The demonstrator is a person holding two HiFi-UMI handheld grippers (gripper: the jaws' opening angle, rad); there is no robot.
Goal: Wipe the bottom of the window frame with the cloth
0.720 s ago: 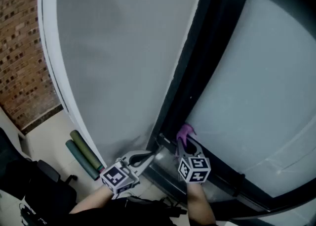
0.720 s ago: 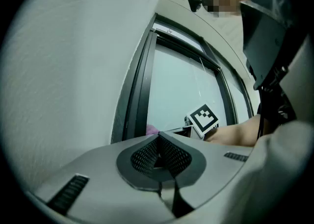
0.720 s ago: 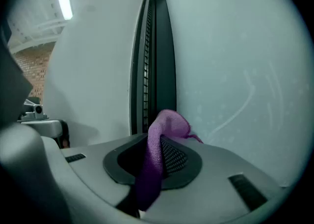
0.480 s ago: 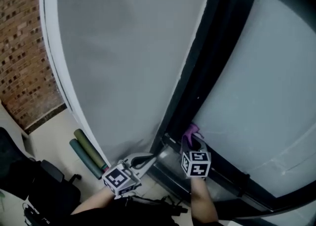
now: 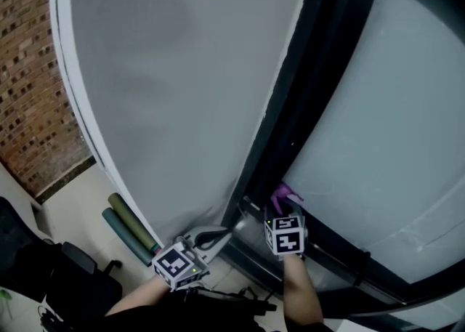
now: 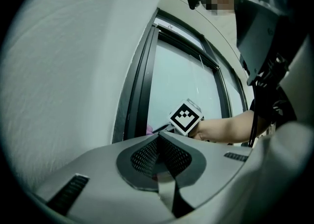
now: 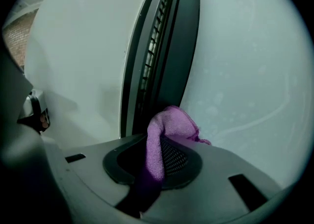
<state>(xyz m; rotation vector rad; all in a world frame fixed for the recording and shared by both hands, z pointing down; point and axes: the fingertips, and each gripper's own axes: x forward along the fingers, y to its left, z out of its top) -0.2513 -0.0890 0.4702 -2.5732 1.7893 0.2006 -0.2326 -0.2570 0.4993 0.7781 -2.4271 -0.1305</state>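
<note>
Purple cloth [image 7: 167,126] pinched in right gripper [image 5: 282,211], bunched against the dark window frame [image 5: 294,123] at its bottom corner, beside the glass [image 5: 385,127]. Left gripper [image 5: 216,236] closed, empty. Risk: friction along the frame tugs the cloth loose and the jaws scrape.

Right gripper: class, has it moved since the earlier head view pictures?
Yes, slightly. The right gripper, jaws shut on the purple cloth, has edged rightward along the bottom window frame, away from the dark upright post.
</note>
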